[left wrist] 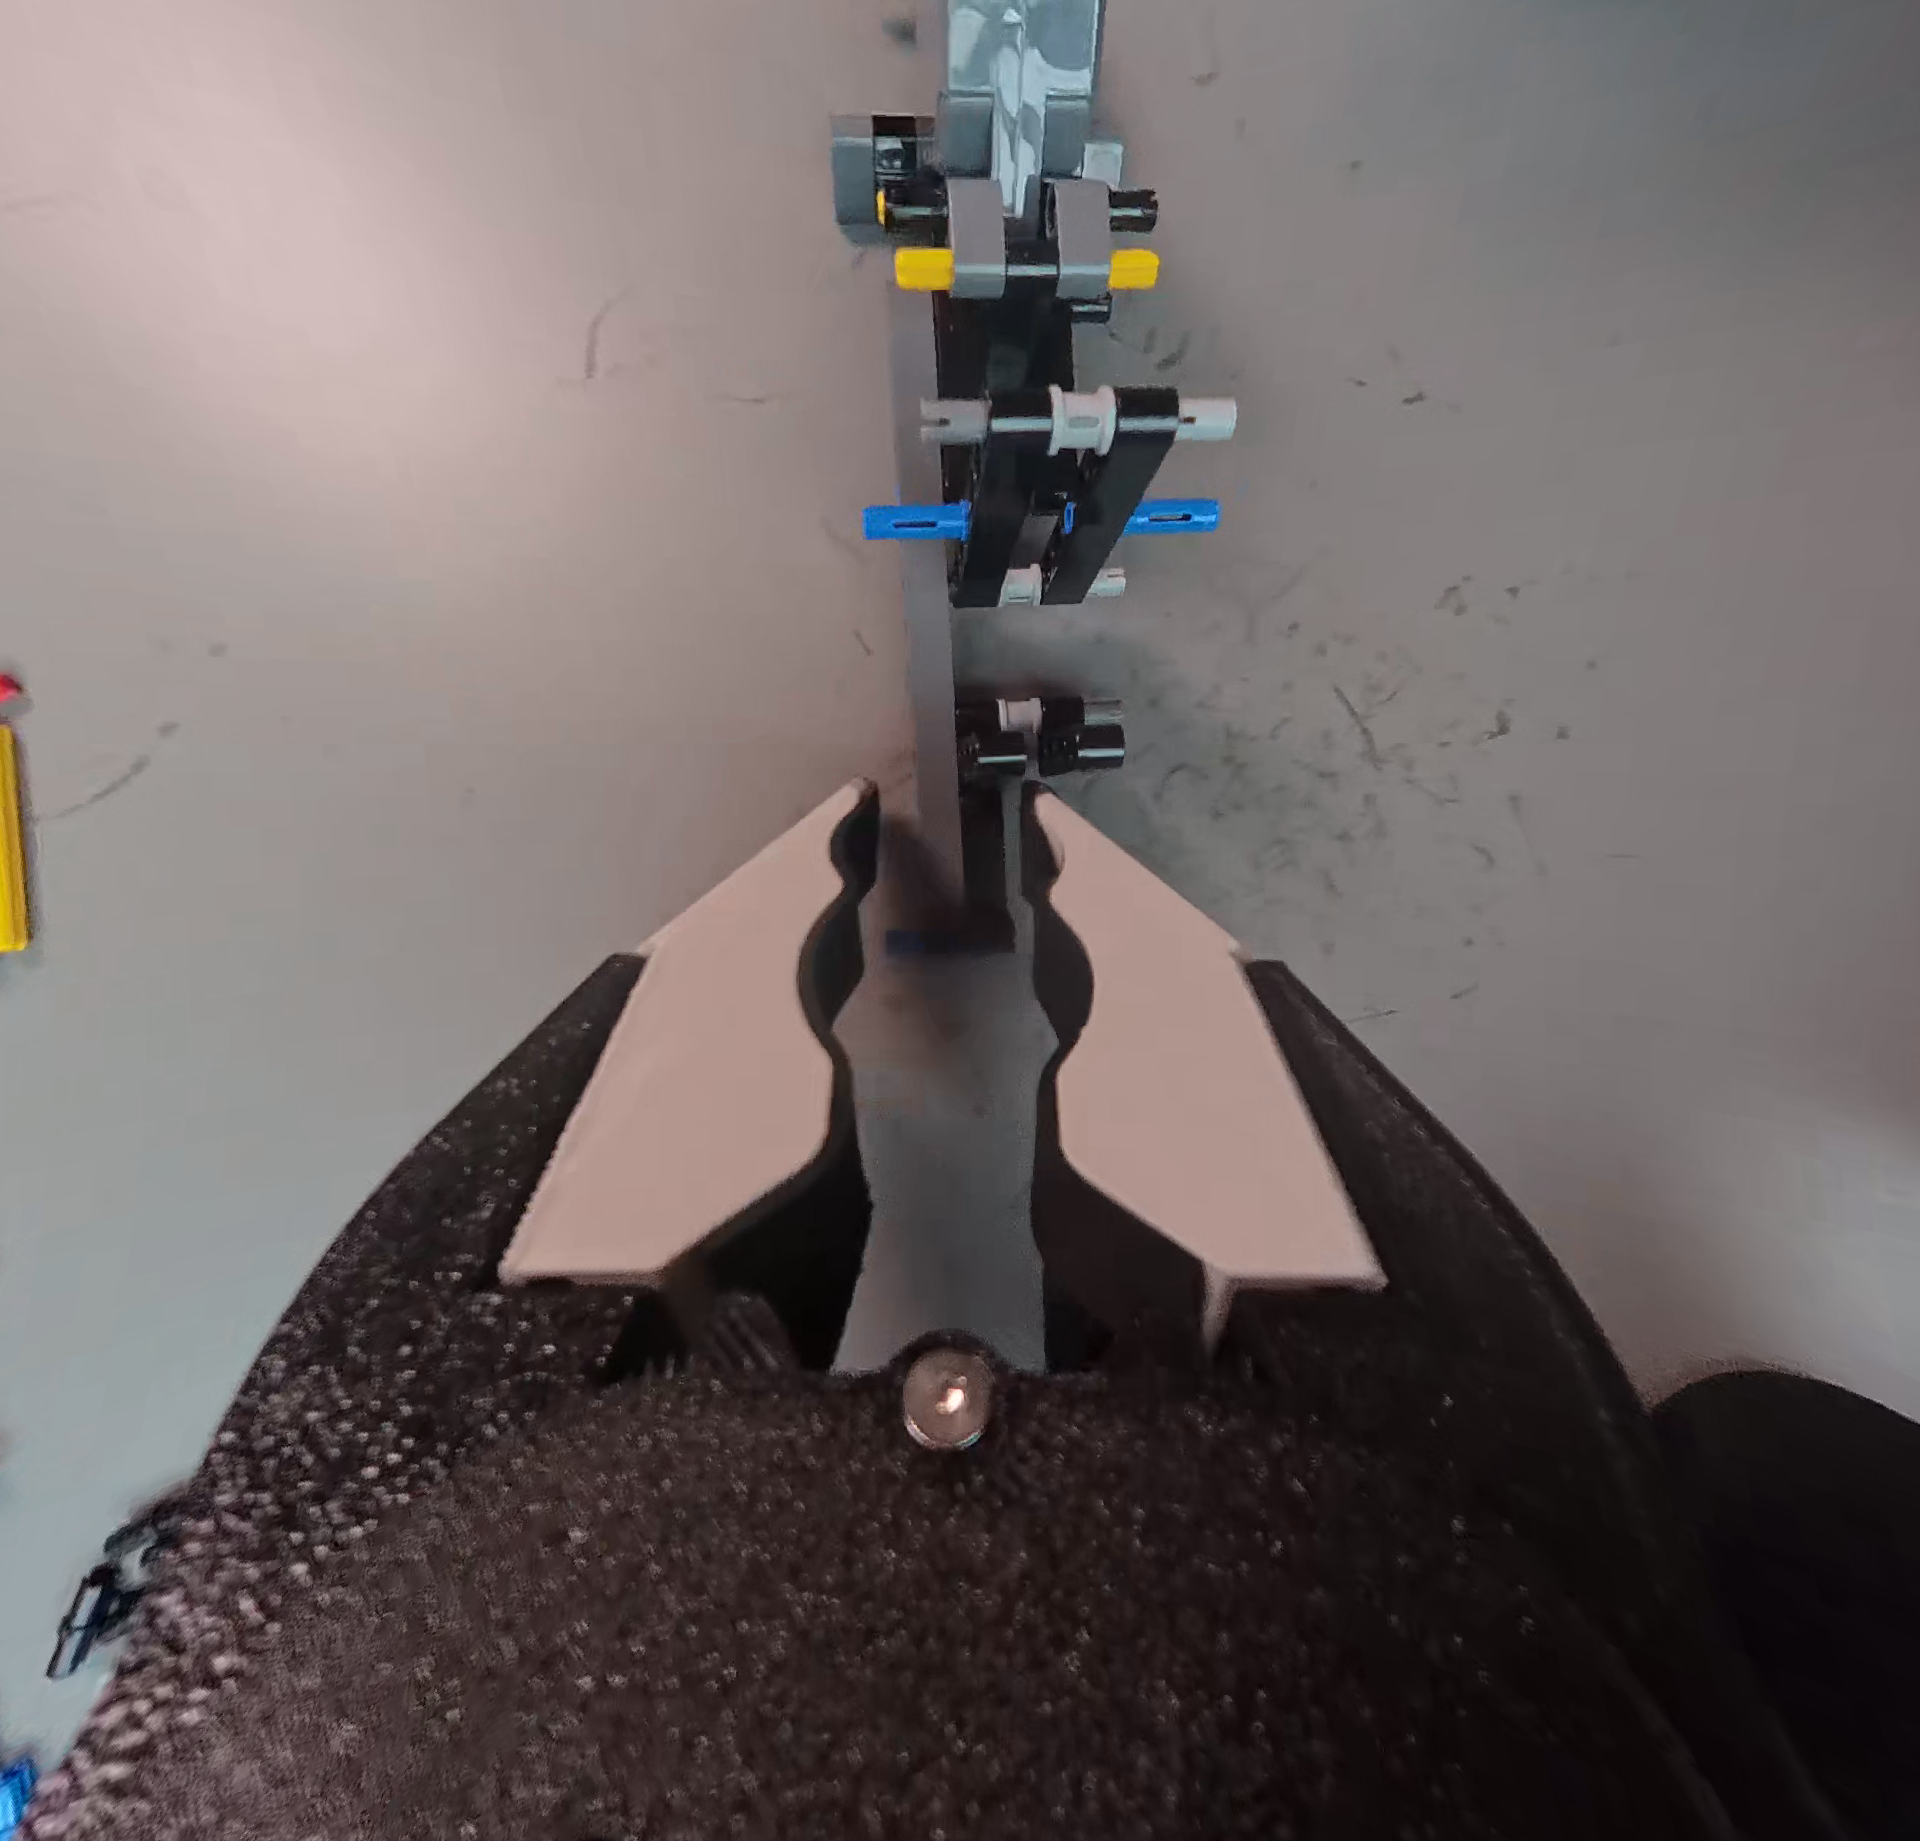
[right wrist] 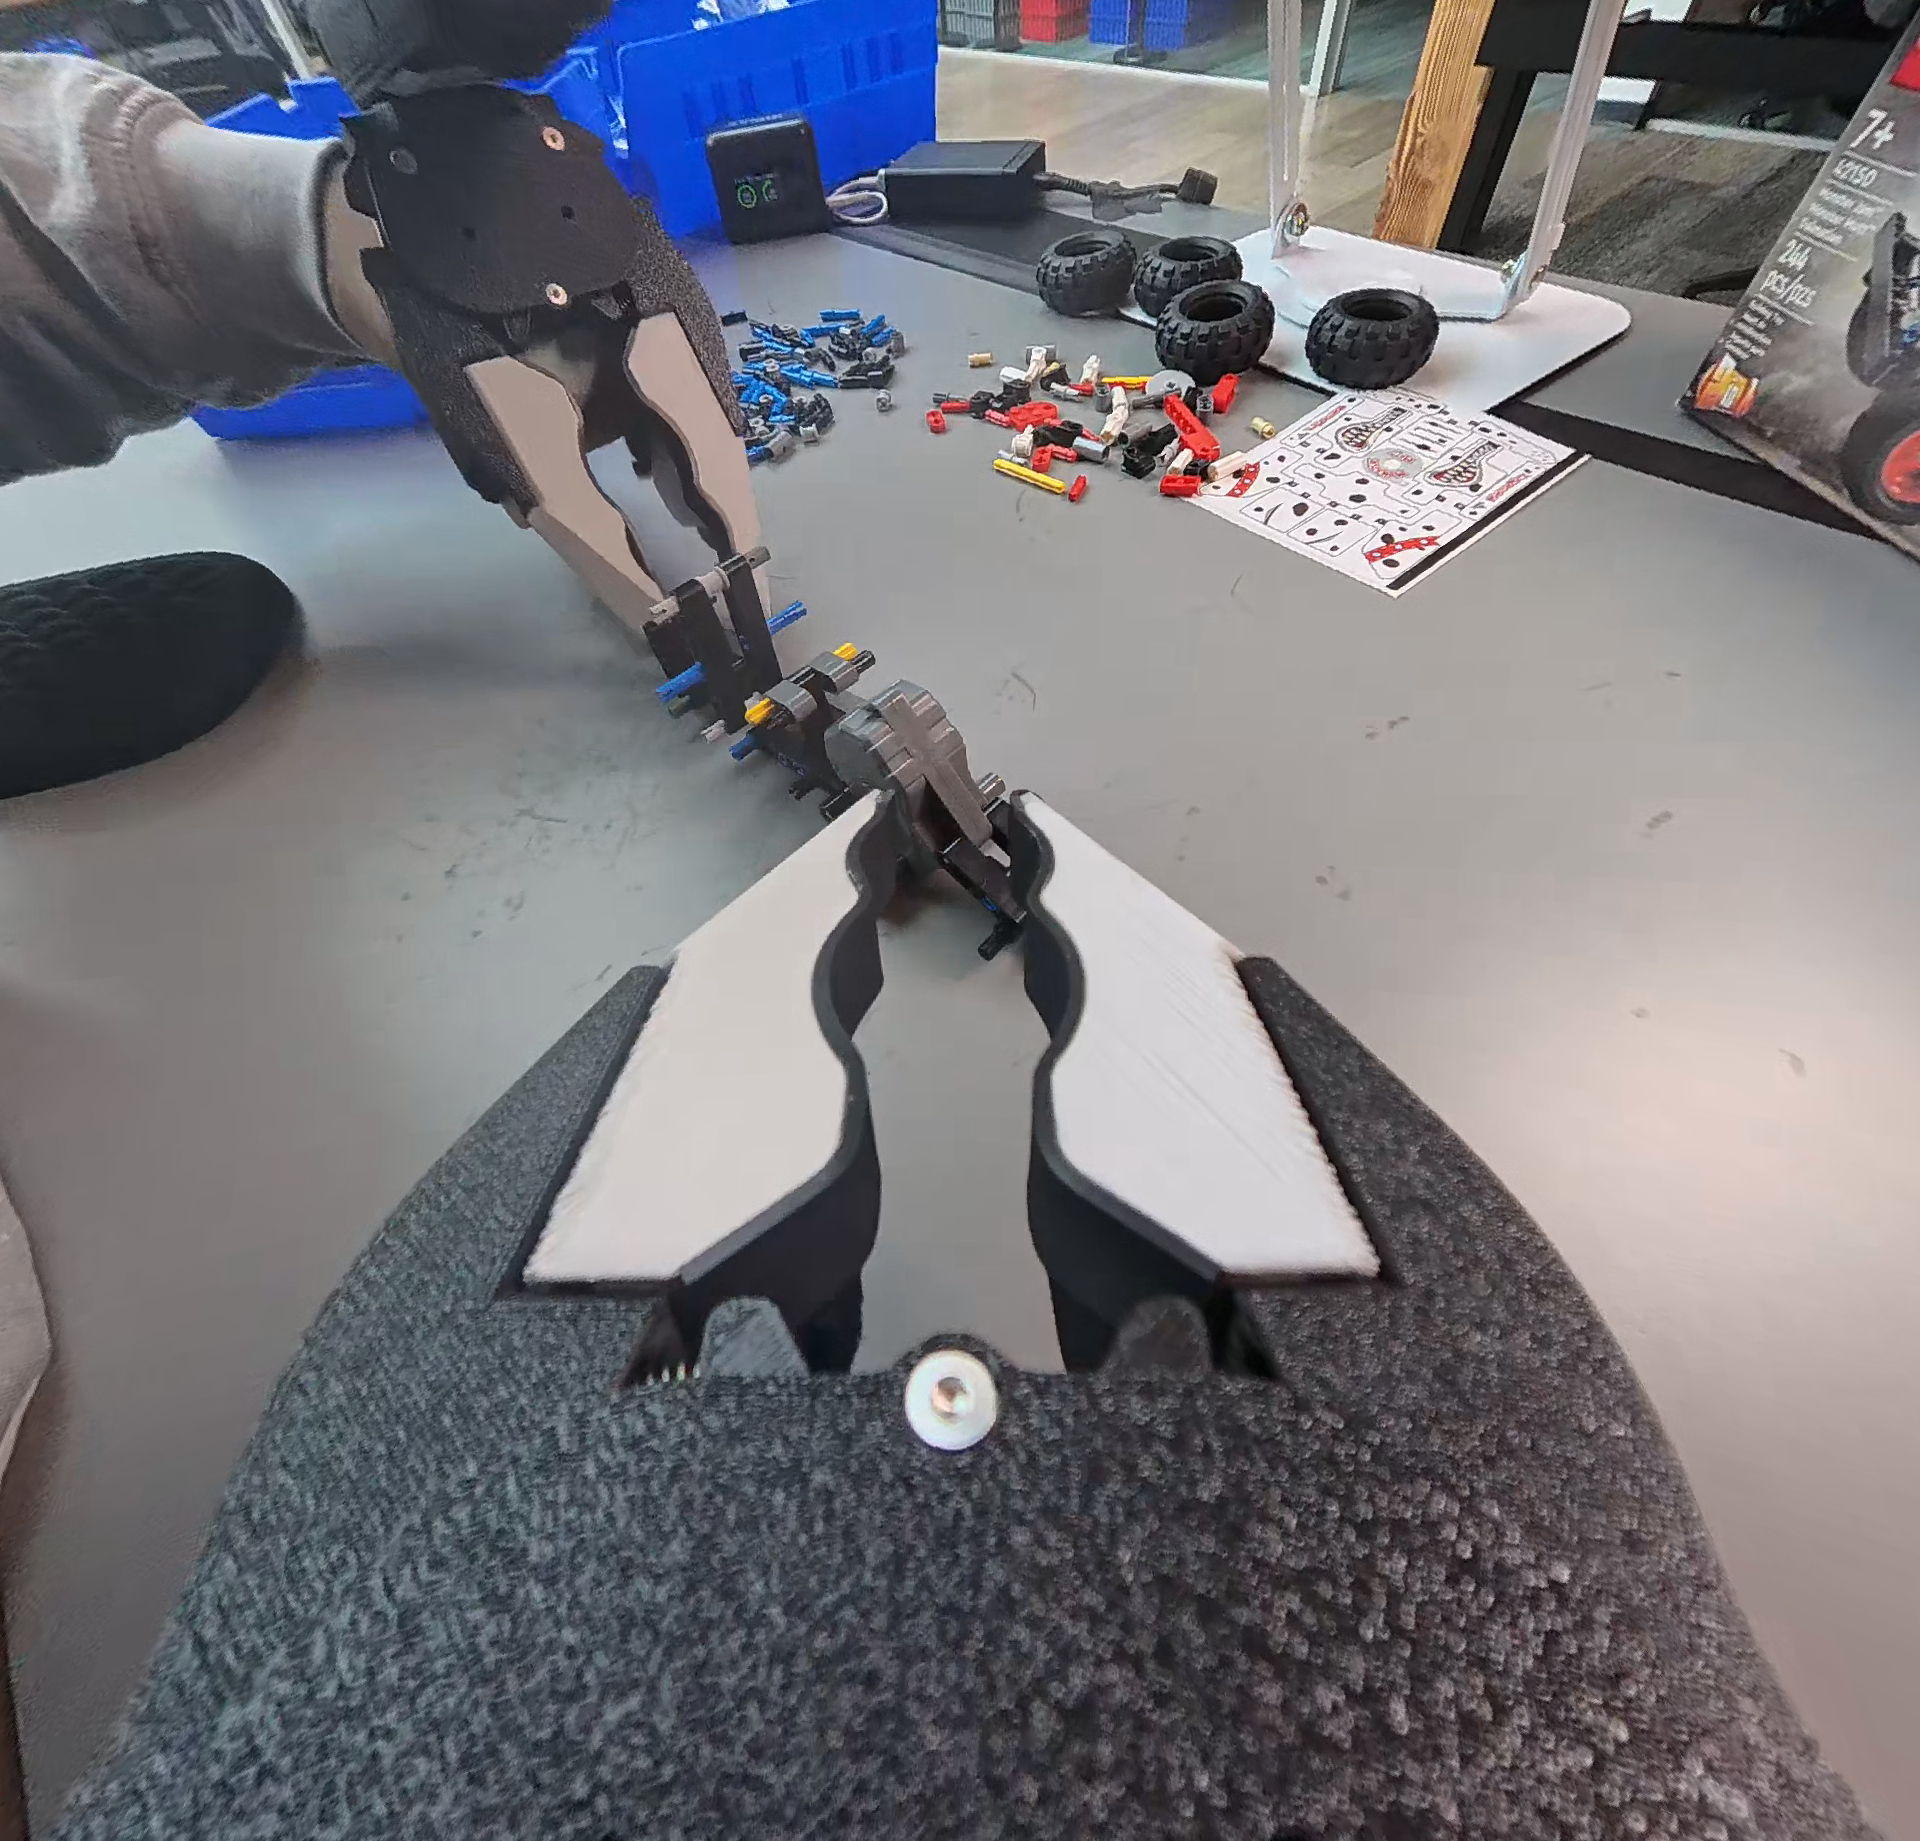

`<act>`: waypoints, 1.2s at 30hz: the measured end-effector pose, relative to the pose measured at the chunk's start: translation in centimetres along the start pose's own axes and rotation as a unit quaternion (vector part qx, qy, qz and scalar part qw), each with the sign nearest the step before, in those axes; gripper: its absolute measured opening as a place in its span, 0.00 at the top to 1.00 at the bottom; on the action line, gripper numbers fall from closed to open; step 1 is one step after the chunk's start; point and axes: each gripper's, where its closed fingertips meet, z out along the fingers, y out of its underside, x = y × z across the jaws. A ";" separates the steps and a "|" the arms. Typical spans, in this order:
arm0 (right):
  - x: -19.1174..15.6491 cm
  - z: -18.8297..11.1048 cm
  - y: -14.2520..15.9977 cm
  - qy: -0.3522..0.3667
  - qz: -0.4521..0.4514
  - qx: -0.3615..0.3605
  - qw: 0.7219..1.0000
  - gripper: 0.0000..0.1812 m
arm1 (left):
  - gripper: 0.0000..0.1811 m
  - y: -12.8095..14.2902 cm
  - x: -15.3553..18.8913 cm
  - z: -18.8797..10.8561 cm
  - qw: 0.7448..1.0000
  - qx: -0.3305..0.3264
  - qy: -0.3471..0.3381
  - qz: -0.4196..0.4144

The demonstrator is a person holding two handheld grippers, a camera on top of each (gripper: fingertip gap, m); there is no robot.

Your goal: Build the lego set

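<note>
The long black-and-grey lego chassis (right wrist: 831,726) lay lengthwise on the grey desk (right wrist: 1455,908) between both tongs: left tongs (left wrist: 951,794) clamping one end, right tongs (right wrist: 948,804) pinching the other.

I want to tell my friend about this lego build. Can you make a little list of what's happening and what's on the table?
Being built: long lego frame, black and grey with blue and yellow pins
Left claw: shut on one end of the frame
Right claw: shut on the other end
Tyres: four, black, loose at the back
Loose parts: blue and black pile, red mixed pile
Sticker sheet: flat beside the red pile
Table: grey, scuffed
</note>
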 end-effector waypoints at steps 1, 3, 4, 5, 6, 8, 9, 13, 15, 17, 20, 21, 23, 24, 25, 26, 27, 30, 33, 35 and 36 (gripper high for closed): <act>0.0 0.0 -0.1 0.000 0.000 0.002 1.000 0.88 | 0.85 0.0 -0.1 -0.5 1.000 0.005 -0.007 -0.005; 0.0 -0.2 -0.3 -0.004 0.003 0.009 1.000 0.87 | 0.81 -0.1 -0.5 -2.4 0.999 0.022 -0.028 -0.015; 0.1 -0.3 -0.6 -0.005 0.006 0.017 1.000 0.87 | 0.79 -0.5 -1.3 -3.7 0.998 0.044 -0.049 -0.025; 0.1 -0.4 -1.1 -0.009 0.007 0.029 1.000 0.86 | 0.78 -1.0 -2.4 -5.3 0.994 0.071 -0.077 -0.041; 0.2 -0.5 -1.8 -0.011 0.008 0.044 0.999 0.86 | 0.76 -1.7 -4.0 -7.1 0.987 0.099 -0.111 -0.059; 0.6 -0.4 -3.4 -0.011 0.007 0.070 0.997 0.86 | 0.73 -3.3 -9.0 -11.8 0.956 0.167 -0.220 -0.095; 0.7 -0.1 -4.3 -0.012 0.002 0.074 0.997 0.85 | 0.72 -4.0 -11.6 -14.3 0.934 0.202 -0.271 -0.115; 2.1 2.6 -9.5 0.018 -0.068 0.080 0.994 0.84 | 0.72 -5.9 -20.0 -21.2 0.856 0.297 -0.384 -0.178; 3.0 4.9 -12.5 0.032 -0.107 0.081 0.990 0.85 | 0.72 -7.0 -23.3 -22.2 0.840 0.310 -0.410 -0.173; 4.5 8.0 -15.5 0.053 -0.149 0.076 0.984 0.86 | 0.73 -7.9 -26.4 -22.0 0.835 0.298 -0.433 -0.162; 8.2 13.5 -19.4 0.103 -0.210 0.053 0.971 0.86 | 0.75 -8.6 -30.4 -20.8 0.836 0.249 -0.468 -0.141; 9.8 15.4 -20.7 0.127 -0.230 0.046 0.964 0.86 | 0.75 -8.8 -31.4 -20.3 0.837 0.237 -0.475 -0.129; 13.0 19.0 -22.9 0.170 -0.261 0.032 0.950 0.86 | 0.77 -8.8 -33.0 -19.3 0.843 0.201 -0.487 -0.111; 14.6 20.7 -24.0 0.196 -0.280 0.024 0.939 0.85 | 0.81 -9.0 -33.2 -19.1 0.845 0.198 -0.489 -0.092; 16.2 22.1 -24.8 0.222 -0.300 0.016 0.928 0.84 | 0.91 -9.1 -33.4 -19.5 0.837 0.206 -0.501 -0.081; 17.5 23.5 -25.3 0.240 -0.319 0.007 0.917 0.83 | 0.94 -8.8 -33.6 -19.6 0.837 0.198 -0.503 -0.081; 18.5 24.8 -25.5 0.249 -0.329 -0.002 0.911 0.82 | 0.95 -8.6 -33.5 -19.6 0.840 0.206 -0.495 -0.085; 20.3 27.2 -25.0 0.264 -0.328 -0.010 0.907 0.87 | 0.96 -8.2 -33.2 -20.7 0.828 0.268 -0.477 -0.120; 20.3 27.2 -24.7 0.272 -0.333 0.009 0.903 0.95 | 0.97 -7.4 -33.4 -23.0 0.796 0.321 -0.484 -0.170; 20.2 26.9 -24.4 0.278 -0.340 0.017 0.898 0.99 | 0.98 -5.9 -33.8 -24.4 0.769 0.359 -0.479 -0.223; 20.2 26.7 -24.3 0.277 -0.339 0.023 0.899 0.99 | 0.97 -5.0 -34.0 -24.7 0.757 0.378 -0.469 -0.253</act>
